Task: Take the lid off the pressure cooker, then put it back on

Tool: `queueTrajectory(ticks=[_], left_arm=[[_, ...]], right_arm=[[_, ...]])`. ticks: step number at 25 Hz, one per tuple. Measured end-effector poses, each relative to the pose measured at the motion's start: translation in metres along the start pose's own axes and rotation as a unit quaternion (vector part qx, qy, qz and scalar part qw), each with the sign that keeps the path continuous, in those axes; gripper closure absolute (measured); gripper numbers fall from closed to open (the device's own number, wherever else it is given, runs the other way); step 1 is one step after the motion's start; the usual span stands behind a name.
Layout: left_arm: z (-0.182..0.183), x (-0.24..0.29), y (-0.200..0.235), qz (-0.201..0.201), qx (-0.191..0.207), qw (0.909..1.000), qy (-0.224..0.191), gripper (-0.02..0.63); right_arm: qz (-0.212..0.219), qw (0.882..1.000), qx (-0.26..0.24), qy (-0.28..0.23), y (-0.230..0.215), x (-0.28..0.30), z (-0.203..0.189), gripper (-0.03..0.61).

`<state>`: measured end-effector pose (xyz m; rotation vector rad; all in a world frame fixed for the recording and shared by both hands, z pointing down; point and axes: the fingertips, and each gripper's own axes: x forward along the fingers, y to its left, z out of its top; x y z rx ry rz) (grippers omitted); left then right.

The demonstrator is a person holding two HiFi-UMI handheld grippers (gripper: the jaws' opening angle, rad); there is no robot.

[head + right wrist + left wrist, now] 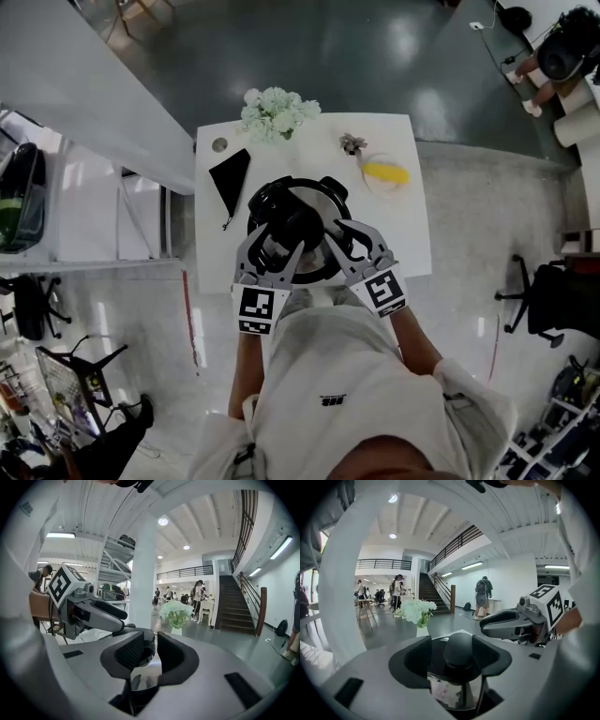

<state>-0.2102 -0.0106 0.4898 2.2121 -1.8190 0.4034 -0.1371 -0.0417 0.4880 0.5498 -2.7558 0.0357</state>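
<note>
The pressure cooker (317,275) stands mid-table, its steel lid topped by a black knob (284,214). My left gripper (272,242) reaches in from the near left. In the left gripper view the knob (459,649) sits between the jaws of my left gripper (452,654); the right pad lies against it and a dark gap shows at the left pad, so it is open. My right gripper (336,234) comes in from the near right. Its pads (168,656) stand a little apart just right of the knob (143,644), with only shiny steel showing in the gap.
On the white table (405,239), a vase of white flowers (277,112) stands at the far edge. There is a banana on a plate (385,172) at the far right, a black cloth (230,176) at the far left, and a small ornament (352,142). People walk in the hall behind.
</note>
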Motion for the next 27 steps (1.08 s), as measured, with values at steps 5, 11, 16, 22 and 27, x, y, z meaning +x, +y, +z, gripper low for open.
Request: queueTrajectory(ticks=[5, 11, 16, 22, 27], left_arm=[[-0.007, -0.014, 0.01, 0.0, -0.001, 1.0, -0.003, 0.334], [-0.007, -0.02, 0.02, -0.012, 0.004, 0.9999, -0.009, 0.34], [-0.008, -0.022, 0.024, -0.026, 0.009, 0.9995, -0.013, 0.344], [-0.007, -0.021, 0.025, -0.044, 0.011, 0.9988, -0.017, 0.347], [-0.008, -0.021, 0.03, -0.05, 0.015, 0.9984, -0.02, 0.348]], right_arm=[[-0.008, 1.0, -0.018, 0.002, 0.009, 0.001, -0.002, 0.485], [-0.022, 0.999, -0.023, 0.003, 0.019, 0.006, 0.002, 0.485], [-0.038, 0.999, -0.016, 0.007, 0.026, 0.007, 0.006, 0.485], [-0.057, 0.998, -0.012, 0.011, 0.027, 0.008, 0.006, 0.485], [-0.061, 0.997, -0.038, -0.007, 0.029, 0.015, 0.005, 0.485]])
